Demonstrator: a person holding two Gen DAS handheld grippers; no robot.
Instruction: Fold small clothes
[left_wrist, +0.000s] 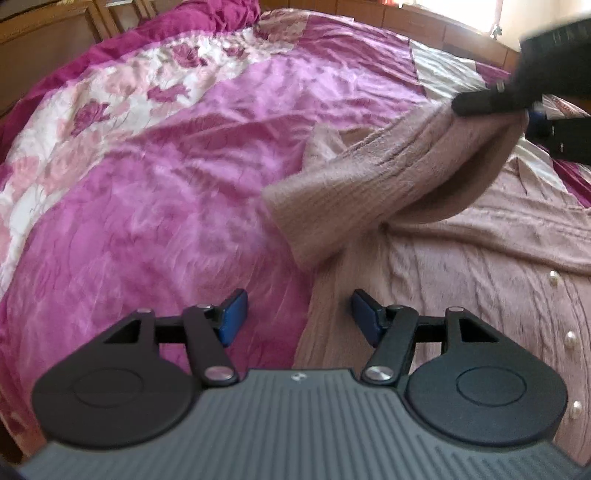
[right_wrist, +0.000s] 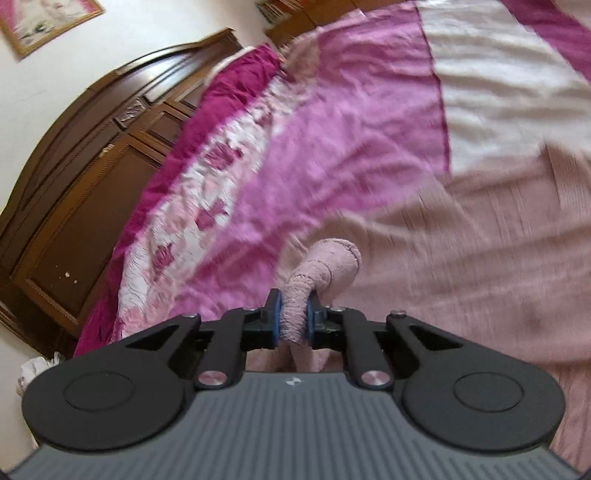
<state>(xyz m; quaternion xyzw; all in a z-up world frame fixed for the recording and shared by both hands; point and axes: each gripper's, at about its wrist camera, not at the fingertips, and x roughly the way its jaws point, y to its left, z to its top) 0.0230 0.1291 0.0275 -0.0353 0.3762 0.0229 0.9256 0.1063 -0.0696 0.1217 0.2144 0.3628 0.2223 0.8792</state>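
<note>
Left wrist view: the left gripper (left_wrist: 298, 314) hovers spread and empty over the edge of the pink cardigan (left_wrist: 461, 266), which lies on the pink bedspread (left_wrist: 184, 177); its sleeve (left_wrist: 369, 173) is lifted by the right gripper (left_wrist: 480, 103). Right wrist view: the right gripper (right_wrist: 293, 321) pinches the sleeve's cuff (right_wrist: 295, 291) above the cardigan

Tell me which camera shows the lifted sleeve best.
Left wrist view: the sleeve shows along its length, raised off the bedspread by the right gripper. Right wrist view shows only the bunched piece pinched between its fingers.
</note>
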